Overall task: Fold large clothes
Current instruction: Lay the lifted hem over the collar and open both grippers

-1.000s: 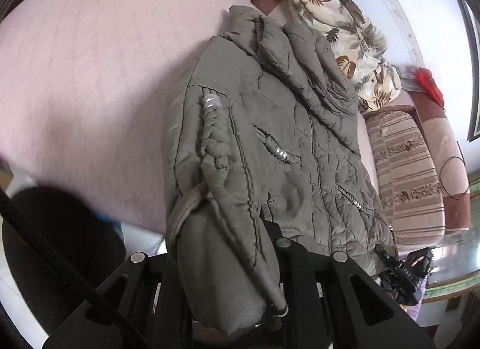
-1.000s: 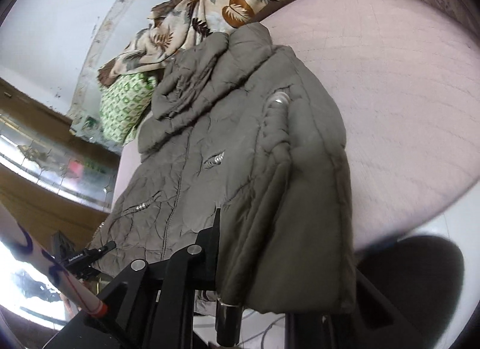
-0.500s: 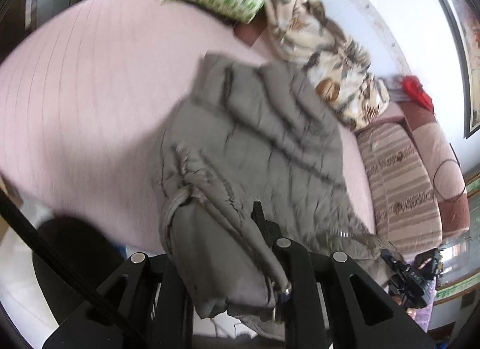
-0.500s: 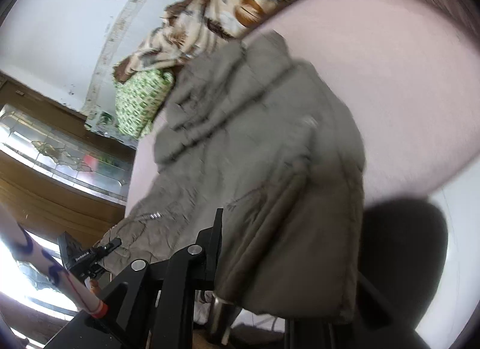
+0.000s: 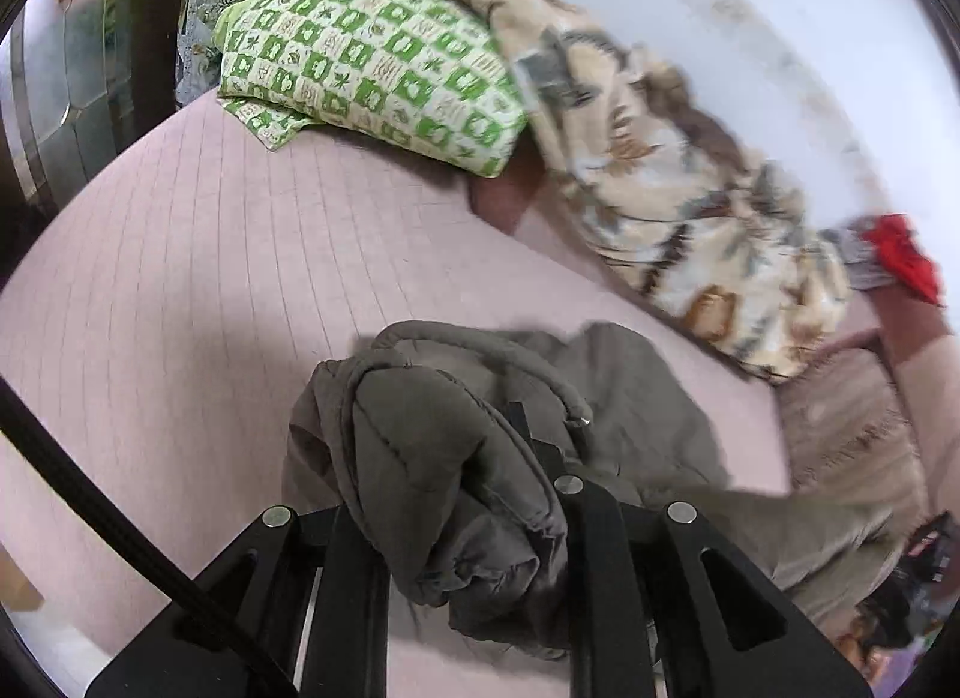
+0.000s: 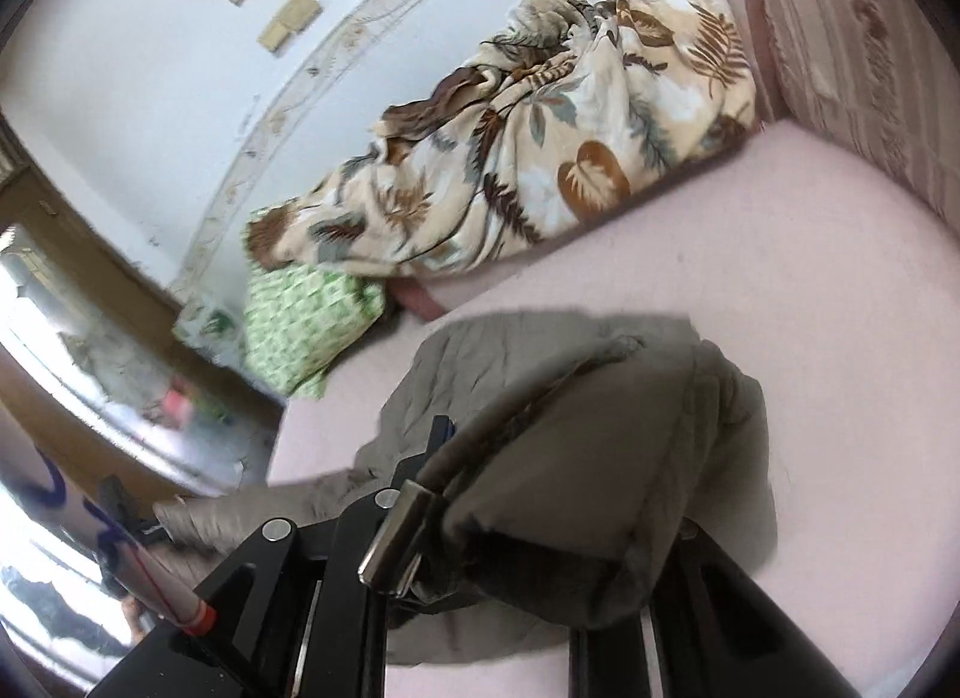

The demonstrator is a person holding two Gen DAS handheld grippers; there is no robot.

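Moved: jacket now doubled over toward collar | both my tools clamp its bunched hem | lies rumpled on bed

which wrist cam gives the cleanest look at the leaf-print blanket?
Right wrist: the leaf-print blanket is sharp, and its bunched heap against the wall is seen nearly whole. In the left wrist view the same blanket is motion-blurred, its pattern smeared.

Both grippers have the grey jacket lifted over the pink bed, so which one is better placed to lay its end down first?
Probably the left. The left hand-held gripper holds a bunched wad of the jacket low over bare pink bed. The right hand-held gripper grips a broader fold with a metal toggle dangling.
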